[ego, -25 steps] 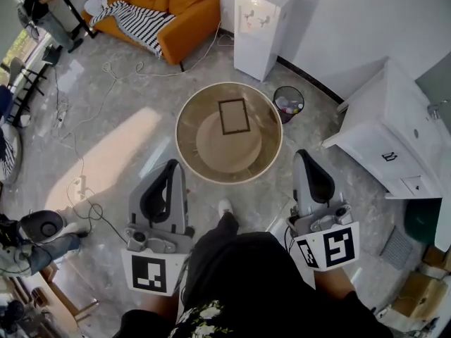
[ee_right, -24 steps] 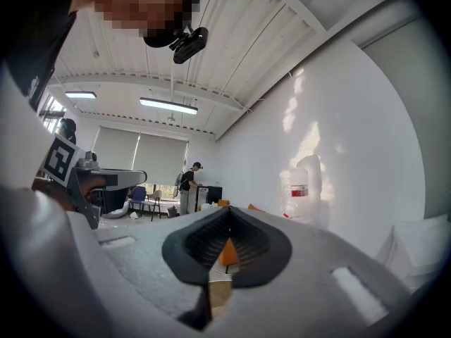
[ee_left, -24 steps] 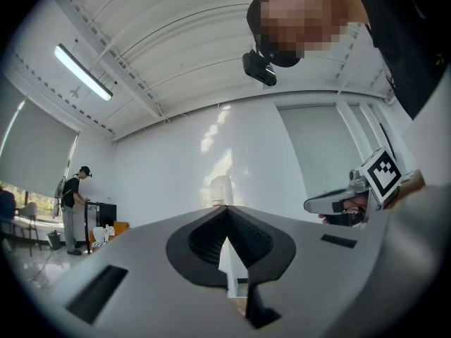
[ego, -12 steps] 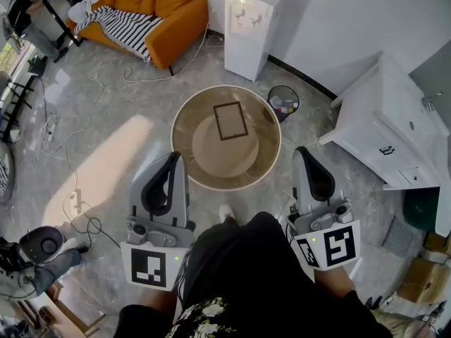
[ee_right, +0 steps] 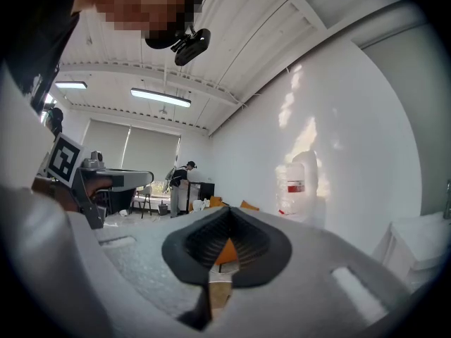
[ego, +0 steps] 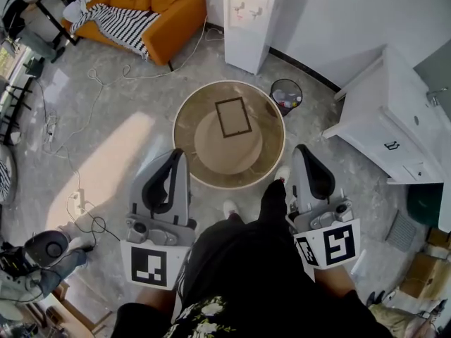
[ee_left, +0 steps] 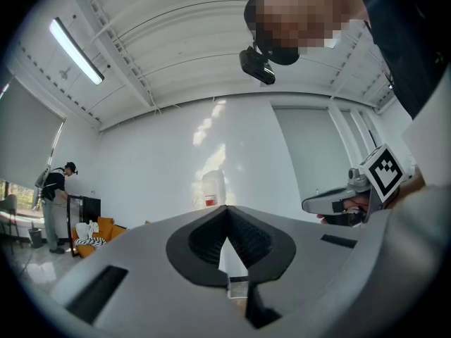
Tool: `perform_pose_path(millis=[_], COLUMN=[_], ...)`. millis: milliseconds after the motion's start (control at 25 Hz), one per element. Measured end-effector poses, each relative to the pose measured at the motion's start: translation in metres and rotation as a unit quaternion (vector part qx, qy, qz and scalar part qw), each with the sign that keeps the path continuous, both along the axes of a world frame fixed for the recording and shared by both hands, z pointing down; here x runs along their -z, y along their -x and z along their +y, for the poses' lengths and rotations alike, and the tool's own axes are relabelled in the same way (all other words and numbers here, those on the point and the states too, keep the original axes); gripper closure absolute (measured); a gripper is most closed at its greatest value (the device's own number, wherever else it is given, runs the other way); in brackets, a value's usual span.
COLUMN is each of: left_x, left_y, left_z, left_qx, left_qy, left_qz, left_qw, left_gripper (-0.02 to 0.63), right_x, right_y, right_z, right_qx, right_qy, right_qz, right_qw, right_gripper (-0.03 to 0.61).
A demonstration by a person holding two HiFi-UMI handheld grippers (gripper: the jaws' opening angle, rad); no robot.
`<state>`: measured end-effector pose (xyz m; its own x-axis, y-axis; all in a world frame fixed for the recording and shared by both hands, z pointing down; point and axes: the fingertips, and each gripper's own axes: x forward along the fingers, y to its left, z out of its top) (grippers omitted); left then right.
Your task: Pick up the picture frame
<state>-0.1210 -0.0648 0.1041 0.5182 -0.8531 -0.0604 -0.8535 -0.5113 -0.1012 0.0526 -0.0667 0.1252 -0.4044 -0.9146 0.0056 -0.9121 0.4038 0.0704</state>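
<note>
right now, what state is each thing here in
picture frame: lying flat on the table, untouched
table: upright, frame on top
left hand-held gripper: shut, empty
right hand-held gripper: shut, empty
bin: open top, rubbish inside

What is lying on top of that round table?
Only a dark-edged picture frame, flat on the round table. A pale round base shows through the see-through top; whatever is under that base is covered.
</note>
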Motion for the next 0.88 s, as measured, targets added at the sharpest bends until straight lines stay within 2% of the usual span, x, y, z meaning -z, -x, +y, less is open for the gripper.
perform_pose_path(millis=[280, 880], left_x=[-0.010, 0.006], left_y=[-0.023, -0.069], left_z=[-0.020, -0.102], left_qx=[0.011, 0.066], left_qy=[0.012, -0.008], left_qz=[-0.002, -0.002], left_qw=[0.9999, 0.9978], left_gripper=[0.612, 0.612], right_x=[-0.009, 0.007], right_y=[-0.024, -0.061], right_z=[-0.025, -0.125], right_qx=[0.007, 0.063], right_qy=[0.011, -0.005], right_qz=[-0.009, -0.007], right_qw=[1.000, 0.998], right_gripper=[0.581, 0.581])
